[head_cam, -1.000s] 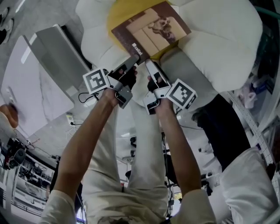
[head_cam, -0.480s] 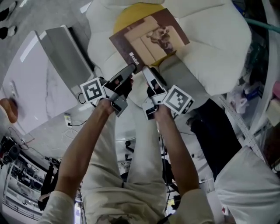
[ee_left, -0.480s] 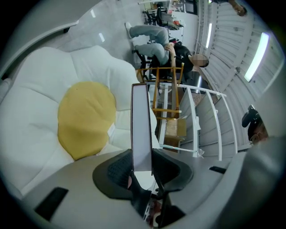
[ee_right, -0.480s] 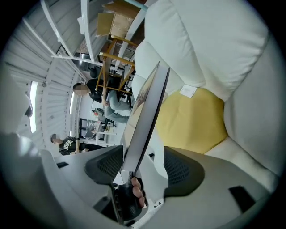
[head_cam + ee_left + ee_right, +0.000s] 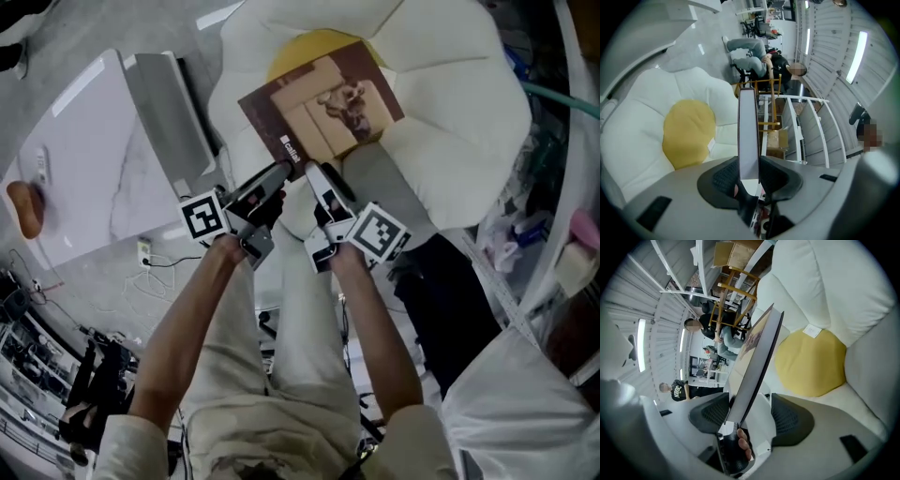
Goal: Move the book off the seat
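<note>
My left gripper (image 5: 279, 172) pinches the book (image 5: 323, 108) by its edge to raise it above the seat (image 5: 450, 112); my right gripper (image 5: 315, 174), jaws just opened, straddles that edge loosely.

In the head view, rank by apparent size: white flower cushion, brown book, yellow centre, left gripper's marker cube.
1. White flower-shaped cushion seat.
2. Brown rectangular book.
3. Yellow round centre and left black-and-white marker cube: unsure; the book hides much of the centre, and the cube is nearer.

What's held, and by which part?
The left gripper clamps the book by its near corner; right gripper's jaws, having just been opening, only straddle it.
</note>
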Action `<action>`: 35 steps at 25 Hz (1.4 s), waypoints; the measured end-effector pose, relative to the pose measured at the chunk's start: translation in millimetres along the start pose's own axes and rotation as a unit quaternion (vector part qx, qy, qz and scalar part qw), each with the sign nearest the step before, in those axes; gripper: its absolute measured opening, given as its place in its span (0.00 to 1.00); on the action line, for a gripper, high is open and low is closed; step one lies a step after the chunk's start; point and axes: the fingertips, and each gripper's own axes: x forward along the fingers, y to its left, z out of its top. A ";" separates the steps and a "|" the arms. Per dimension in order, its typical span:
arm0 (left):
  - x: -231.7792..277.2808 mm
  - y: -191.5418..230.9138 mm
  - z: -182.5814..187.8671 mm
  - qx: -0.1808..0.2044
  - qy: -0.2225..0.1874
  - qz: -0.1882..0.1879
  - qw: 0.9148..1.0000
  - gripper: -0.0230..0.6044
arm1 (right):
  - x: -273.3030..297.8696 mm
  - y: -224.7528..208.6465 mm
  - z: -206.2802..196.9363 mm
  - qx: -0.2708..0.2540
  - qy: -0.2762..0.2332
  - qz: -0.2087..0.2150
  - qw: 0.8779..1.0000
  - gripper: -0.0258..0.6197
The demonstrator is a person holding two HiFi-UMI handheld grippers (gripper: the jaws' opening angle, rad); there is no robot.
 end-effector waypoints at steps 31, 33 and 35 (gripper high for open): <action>-91.4 -30.2 32.1 -0.028 -0.082 -0.023 0.996 0.26 | 41.5 92.5 -59.3 0.016 0.030 0.075 0.997 0.30; -98.5 -28.7 34.7 -0.027 -0.088 -0.016 0.996 0.26 | 44.9 96.6 -64.2 0.009 0.034 0.073 0.997 0.29; -106.7 -26.5 38.7 -0.026 -0.093 -0.011 0.995 0.26 | 50.0 102.2 -70.1 0.002 0.040 0.075 0.996 0.28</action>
